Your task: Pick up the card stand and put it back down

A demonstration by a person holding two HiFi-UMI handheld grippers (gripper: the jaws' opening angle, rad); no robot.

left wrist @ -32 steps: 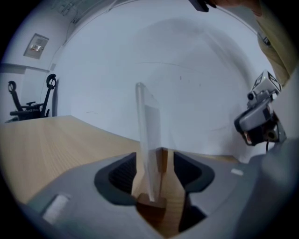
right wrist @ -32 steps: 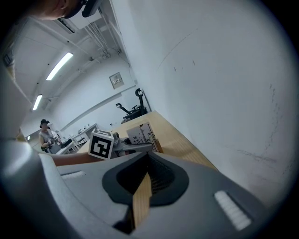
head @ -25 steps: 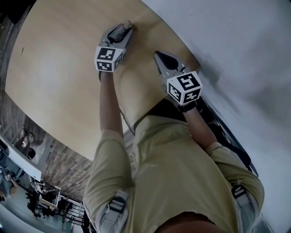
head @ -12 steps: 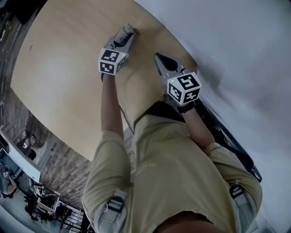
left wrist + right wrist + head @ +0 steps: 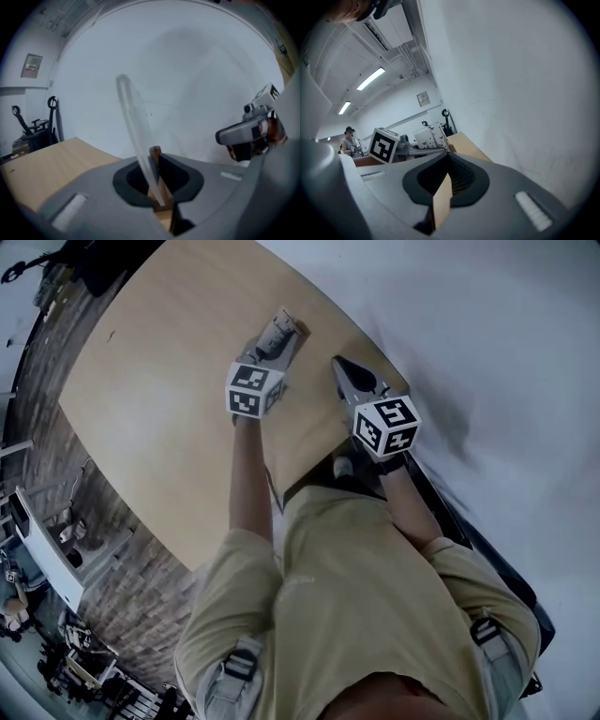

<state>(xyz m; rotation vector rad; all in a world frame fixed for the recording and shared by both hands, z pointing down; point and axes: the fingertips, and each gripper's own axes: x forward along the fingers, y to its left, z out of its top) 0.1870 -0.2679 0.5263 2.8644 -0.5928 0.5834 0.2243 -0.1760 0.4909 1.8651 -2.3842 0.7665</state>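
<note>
The card stand point(image 5: 287, 327), a clear plastic sheet point(image 5: 134, 123) set in a small wooden base point(image 5: 156, 153), is near the far edge of the light wooden table point(image 5: 159, 409). My left gripper point(image 5: 281, 337) is shut on it; in the left gripper view the base and the sheet's foot are pinched between the jaws point(image 5: 157, 186). I cannot tell whether the stand touches the table. My right gripper point(image 5: 340, 368) hovers to its right by the table's edge, shut with nothing in it point(image 5: 449, 161). It also shows at the right of the left gripper view point(image 5: 244, 133).
A white wall point(image 5: 469, 343) runs right behind the table's far edge. The marker cube point(image 5: 384, 146) of my left gripper shows at the left of the right gripper view. A framed picture point(image 5: 32, 65) and trolleys point(image 5: 50, 117) stand further along the wall at the left.
The left gripper's jaws have come together on the card stand. The head view has swung, so both grippers sit further right in it. The right gripper stays shut beside the left one.
</note>
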